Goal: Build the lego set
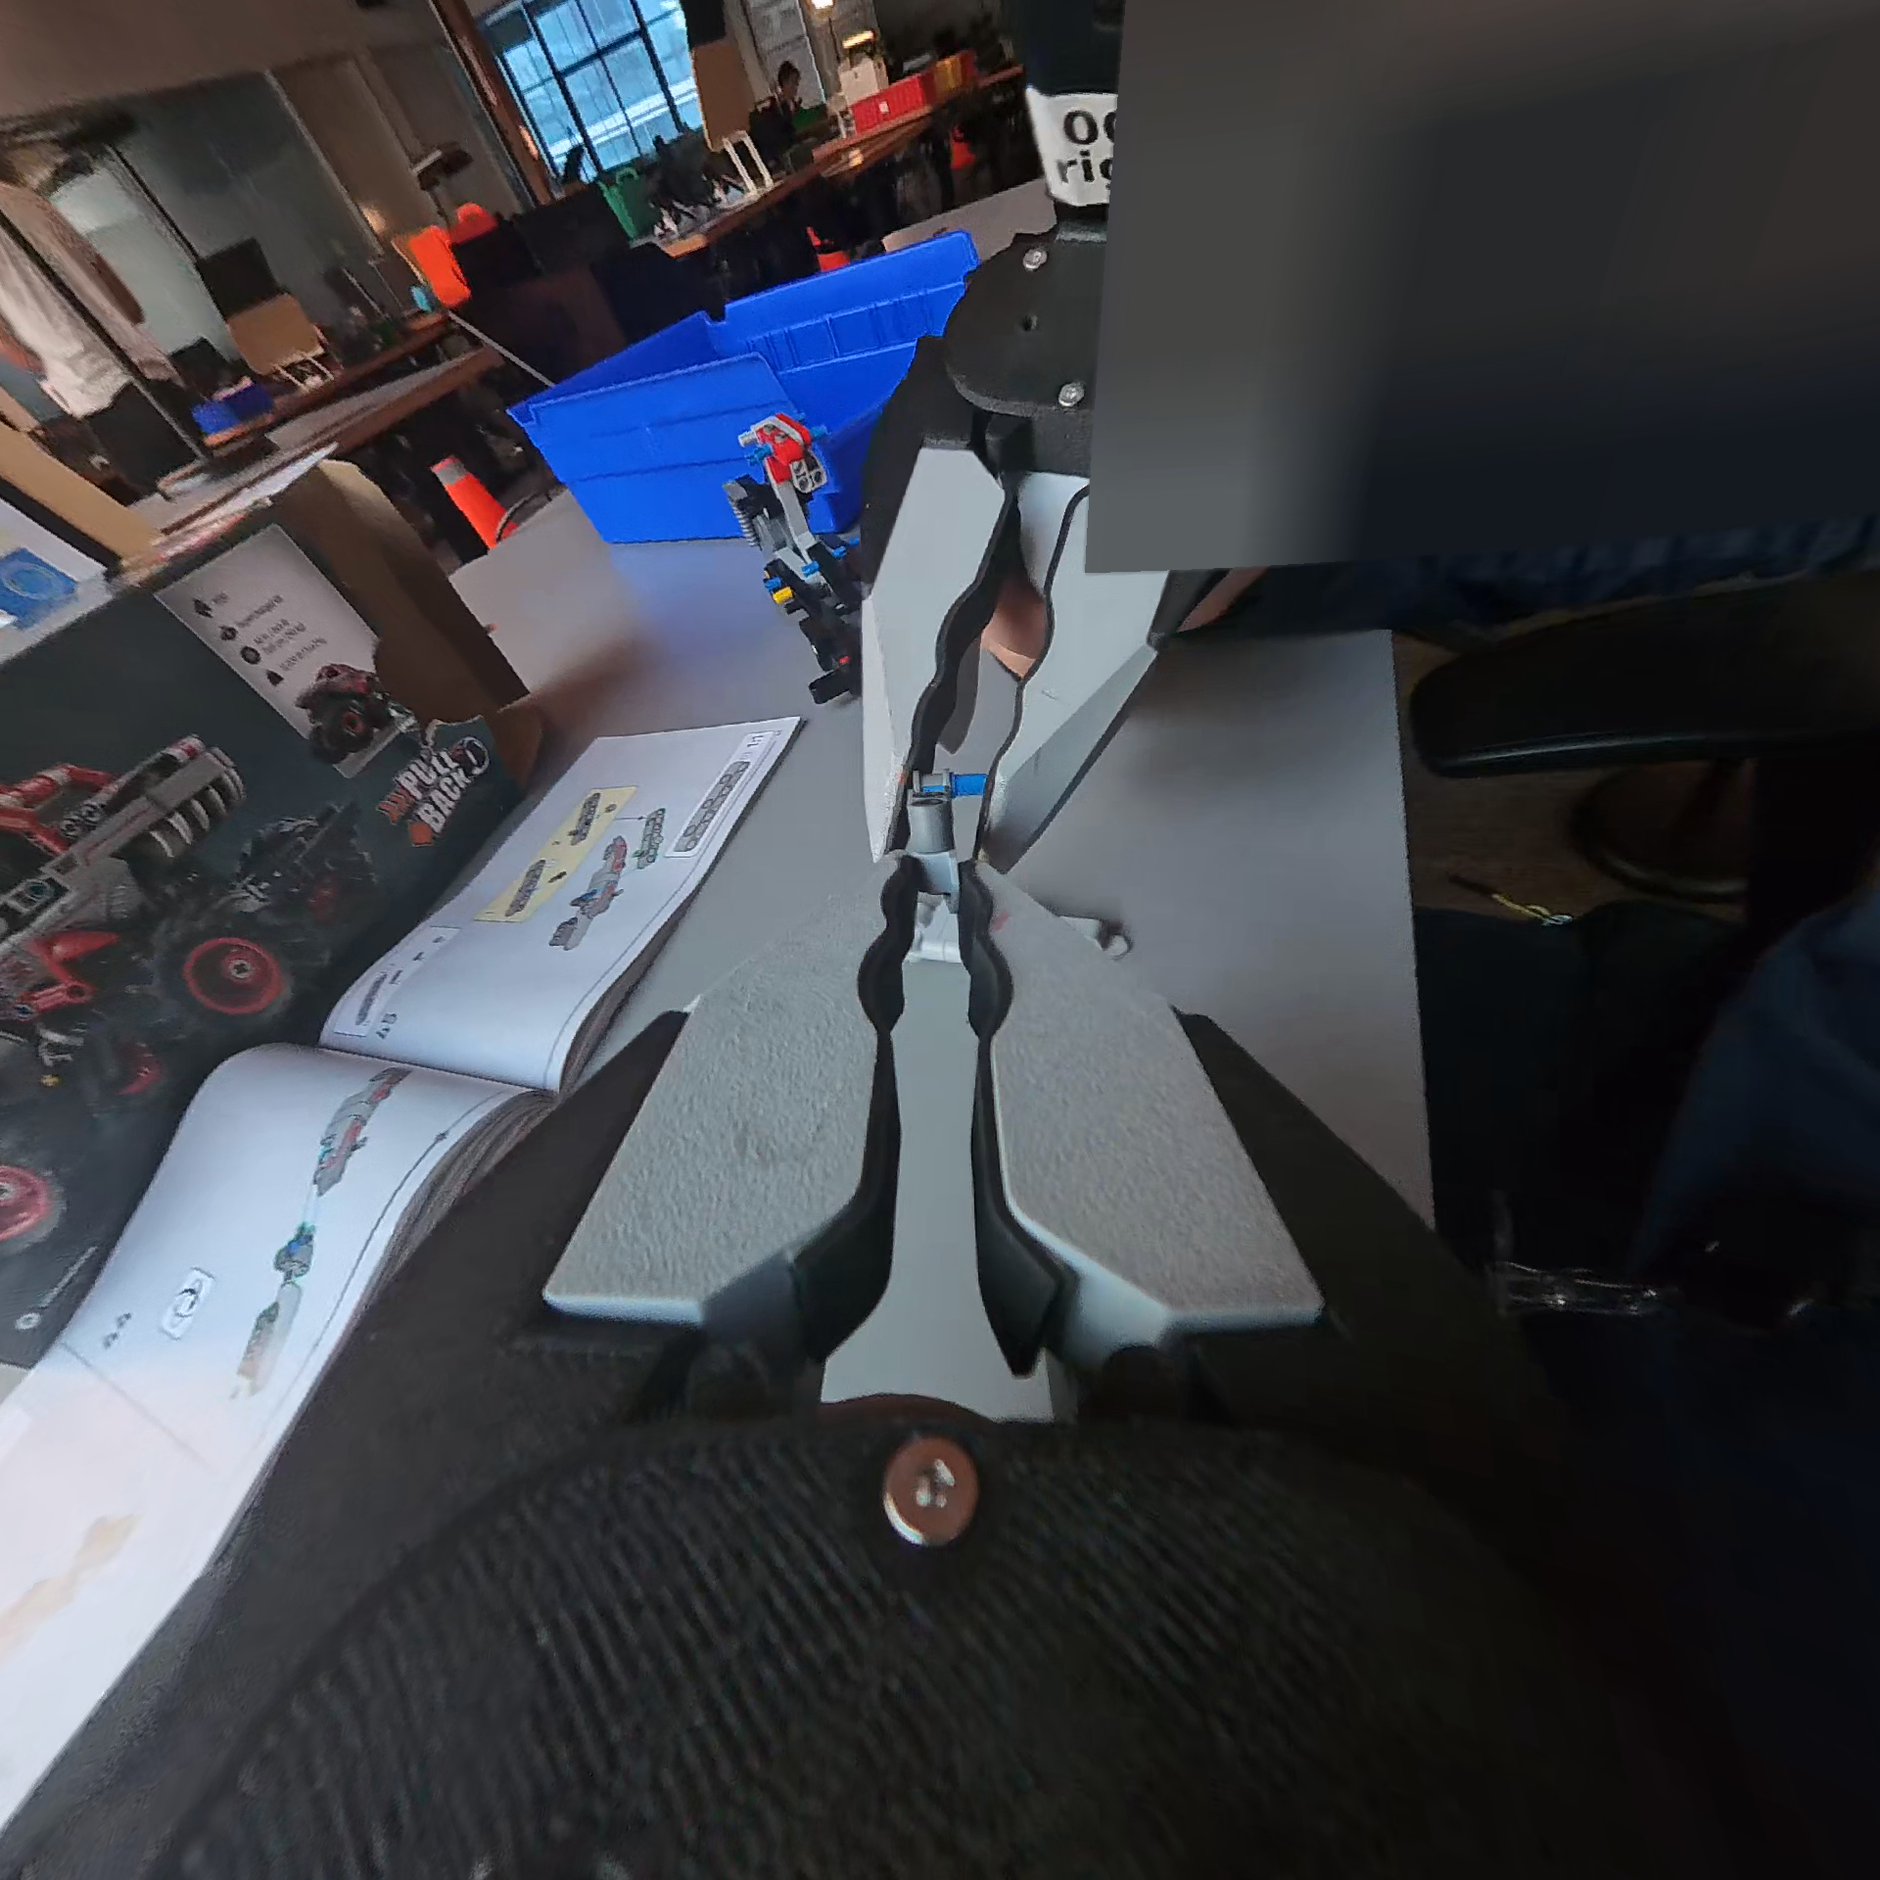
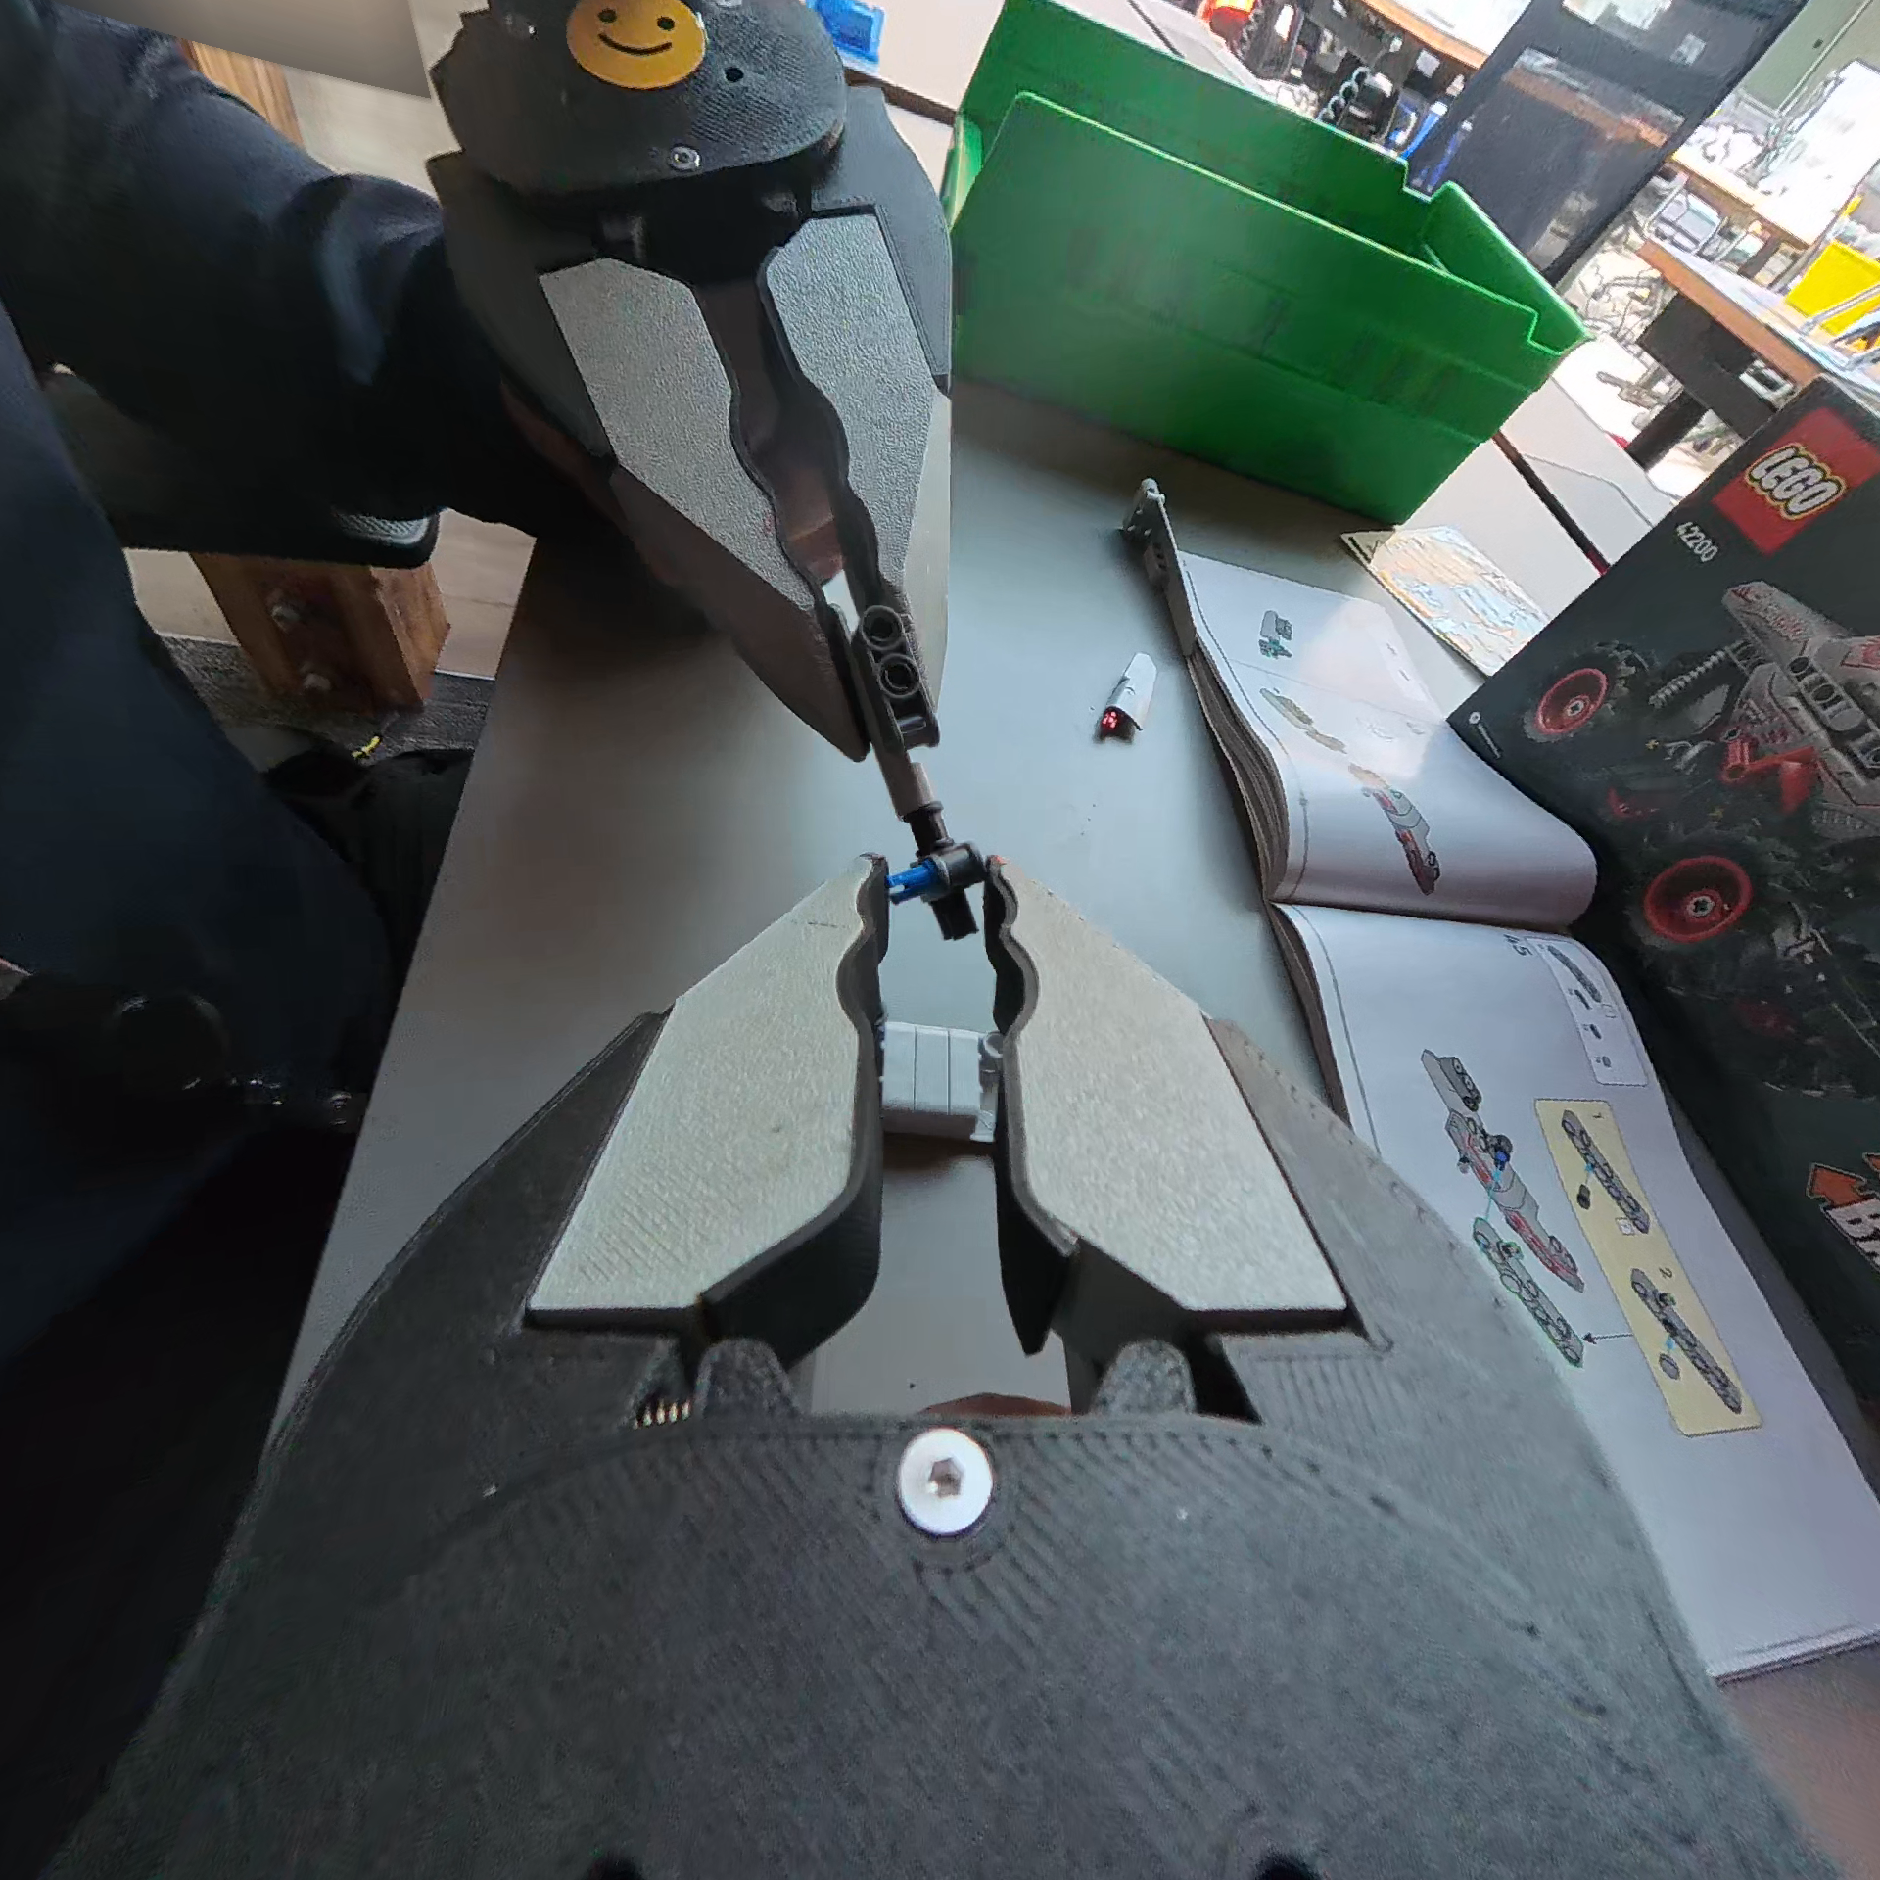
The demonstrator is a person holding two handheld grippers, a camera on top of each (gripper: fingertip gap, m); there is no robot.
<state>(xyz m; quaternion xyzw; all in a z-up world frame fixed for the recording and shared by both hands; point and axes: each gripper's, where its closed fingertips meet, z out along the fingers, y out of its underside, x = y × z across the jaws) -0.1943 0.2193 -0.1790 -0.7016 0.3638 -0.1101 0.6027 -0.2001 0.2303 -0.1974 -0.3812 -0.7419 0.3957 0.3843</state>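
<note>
My left gripper (image 1: 934, 883) is shut on a dark grey beam (image 2: 895, 680), which it holds above the grey table (image 2: 661, 773). A thin axle (image 2: 914, 788) sticks out of the beam's end. My right gripper (image 2: 931, 887) meets it tip to tip and is shut on a small black connector with a blue pin (image 2: 941, 883). The connector sits at the end of the axle. In the left wrist view the right gripper (image 1: 941, 804) comes down from above, and the beam (image 1: 931, 839) shows between both pairs of tips.
A light grey part (image 2: 931, 1089) lies on the table under the grippers. The open instruction booklet (image 2: 1424, 814), the set's box (image 2: 1729, 763), a green bin (image 2: 1221, 305), a small white part (image 2: 1127, 697) and a grey beam (image 2: 1155, 539) are nearby. A blue bin (image 1: 712, 437) and a partial model (image 1: 804, 549) stand beyond. The grippers are tip to tip, or close to it.
</note>
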